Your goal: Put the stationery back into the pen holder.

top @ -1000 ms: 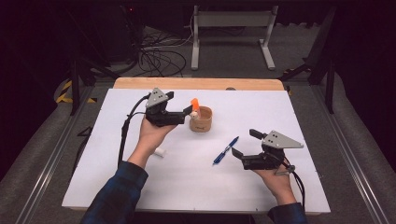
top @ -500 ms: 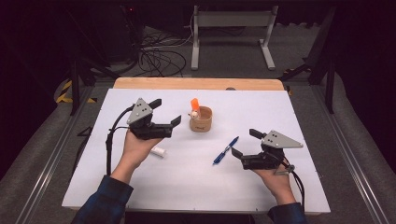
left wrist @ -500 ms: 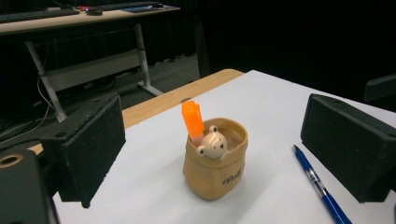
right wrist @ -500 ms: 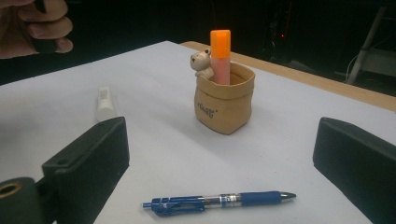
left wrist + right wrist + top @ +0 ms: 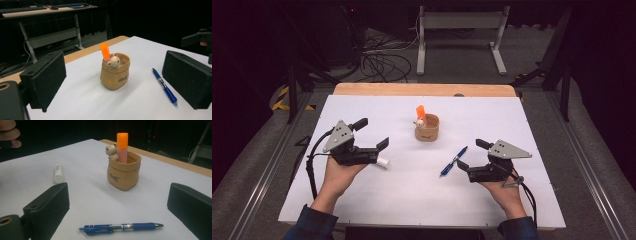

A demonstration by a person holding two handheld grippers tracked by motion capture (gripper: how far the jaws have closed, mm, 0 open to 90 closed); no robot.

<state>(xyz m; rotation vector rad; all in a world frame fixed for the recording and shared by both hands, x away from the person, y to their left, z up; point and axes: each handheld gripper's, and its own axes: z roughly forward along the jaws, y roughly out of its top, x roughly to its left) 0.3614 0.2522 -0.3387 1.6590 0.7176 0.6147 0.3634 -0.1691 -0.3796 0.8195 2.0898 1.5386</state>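
A tan pouch stands mid-table with an orange highlighter and a small bear figure upright inside it. My left gripper hovers open to its left, nothing between the jaws, and looks at the pouch and highlighter. A blue pen lies right of the pouch, just ahead of my open, empty right gripper. In the right gripper view the pen lies crosswise between the jaws, with the pouch beyond it.
A white capped tube lies on the white table just under my left gripper; the tube is left of the pouch in the right gripper view. A wooden strip edges the far side. Cables and a metal frame lie on the floor beyond.
My left gripper has drawn back from the pouch to the left and toward the near side, leaving the highlighter standing inside. The right gripper has not moved.
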